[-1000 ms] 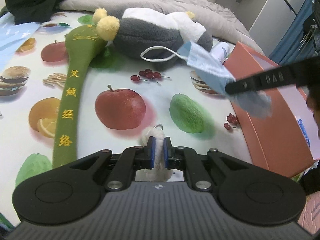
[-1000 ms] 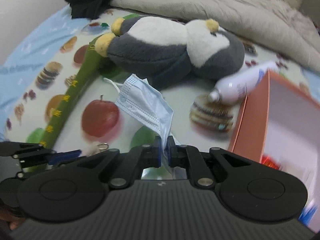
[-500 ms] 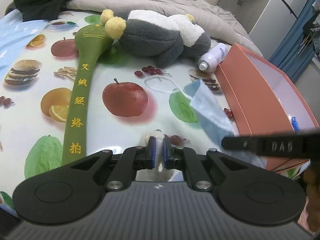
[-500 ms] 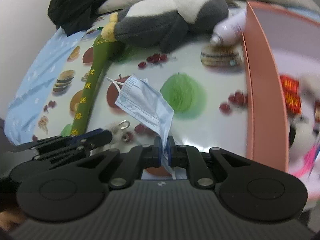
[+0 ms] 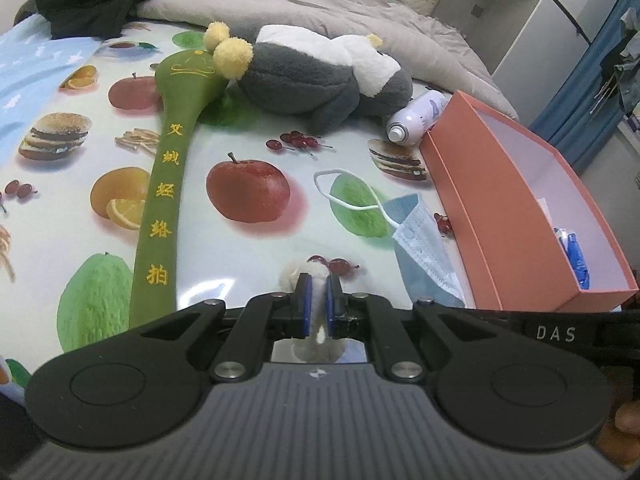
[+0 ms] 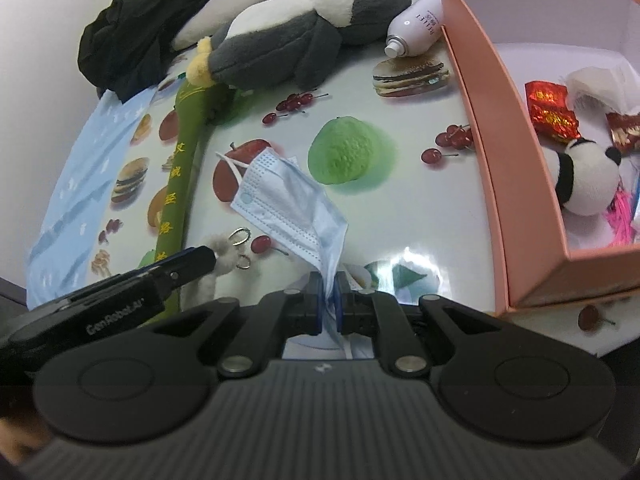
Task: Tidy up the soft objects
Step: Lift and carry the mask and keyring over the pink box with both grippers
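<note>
While my right fingers (image 6: 329, 294) pinch the mask (image 6: 286, 204), box (image 6: 516, 184) at 2 o'clock | left fingers (image 5: 316, 304) clamp the keychain (image 5: 316, 276) | boxed: panda (image 6: 586, 184) | left, I judge: mask, keychain, penguin (image 5: 316, 76), bat (image 5: 168, 184).

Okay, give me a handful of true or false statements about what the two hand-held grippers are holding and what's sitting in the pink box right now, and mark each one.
1. The right hand-held gripper is shut on the blue face mask. True.
2. The left hand-held gripper is open with nothing between its pads. False: it is shut on a small fluffy keychain toy.
3. A panda plush lies inside the pink box. True.
4. The penguin plush is inside the box. False: it lies on the fruit-print cloth outside it.
5. The white spray bottle stands upright. False: it lies on its side.
</note>
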Available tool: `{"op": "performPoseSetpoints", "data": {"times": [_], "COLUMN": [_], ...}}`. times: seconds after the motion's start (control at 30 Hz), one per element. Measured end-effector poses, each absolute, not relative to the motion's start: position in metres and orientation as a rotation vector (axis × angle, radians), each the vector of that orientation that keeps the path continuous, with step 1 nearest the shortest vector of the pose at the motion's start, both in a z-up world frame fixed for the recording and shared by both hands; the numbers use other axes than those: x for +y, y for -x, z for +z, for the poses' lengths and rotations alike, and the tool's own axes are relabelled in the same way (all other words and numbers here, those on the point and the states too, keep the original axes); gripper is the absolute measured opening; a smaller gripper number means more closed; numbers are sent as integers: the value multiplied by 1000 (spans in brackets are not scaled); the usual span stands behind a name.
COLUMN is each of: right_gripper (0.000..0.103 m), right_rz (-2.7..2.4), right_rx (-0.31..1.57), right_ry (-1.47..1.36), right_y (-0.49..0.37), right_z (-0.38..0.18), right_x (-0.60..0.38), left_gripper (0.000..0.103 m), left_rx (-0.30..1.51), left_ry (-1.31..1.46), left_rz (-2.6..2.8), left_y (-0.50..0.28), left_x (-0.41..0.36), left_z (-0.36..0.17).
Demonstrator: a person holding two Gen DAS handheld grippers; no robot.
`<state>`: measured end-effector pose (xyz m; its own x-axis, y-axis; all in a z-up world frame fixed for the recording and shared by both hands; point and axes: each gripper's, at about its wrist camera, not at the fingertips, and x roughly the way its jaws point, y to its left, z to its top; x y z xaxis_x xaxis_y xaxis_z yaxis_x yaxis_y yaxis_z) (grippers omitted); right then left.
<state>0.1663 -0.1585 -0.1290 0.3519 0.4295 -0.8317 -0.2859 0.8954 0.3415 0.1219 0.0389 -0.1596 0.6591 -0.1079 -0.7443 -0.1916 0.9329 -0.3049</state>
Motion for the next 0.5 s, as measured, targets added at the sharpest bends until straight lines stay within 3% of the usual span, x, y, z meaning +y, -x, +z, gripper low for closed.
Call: {"op": "performPoseSetpoints", "data": {"times": [0.5], "right_gripper": [9], "right_rz": [487], "right_rx": [987], "right_ry": [-189], "right_y": [-164], "right_z": [-67], "right_x": [-171], "left_gripper": [9], "left_rx": [745], "left_ry": [342], "left_rz": [-26], "left_y": [-131], "left_x": [22], "left_z": [-82]}}
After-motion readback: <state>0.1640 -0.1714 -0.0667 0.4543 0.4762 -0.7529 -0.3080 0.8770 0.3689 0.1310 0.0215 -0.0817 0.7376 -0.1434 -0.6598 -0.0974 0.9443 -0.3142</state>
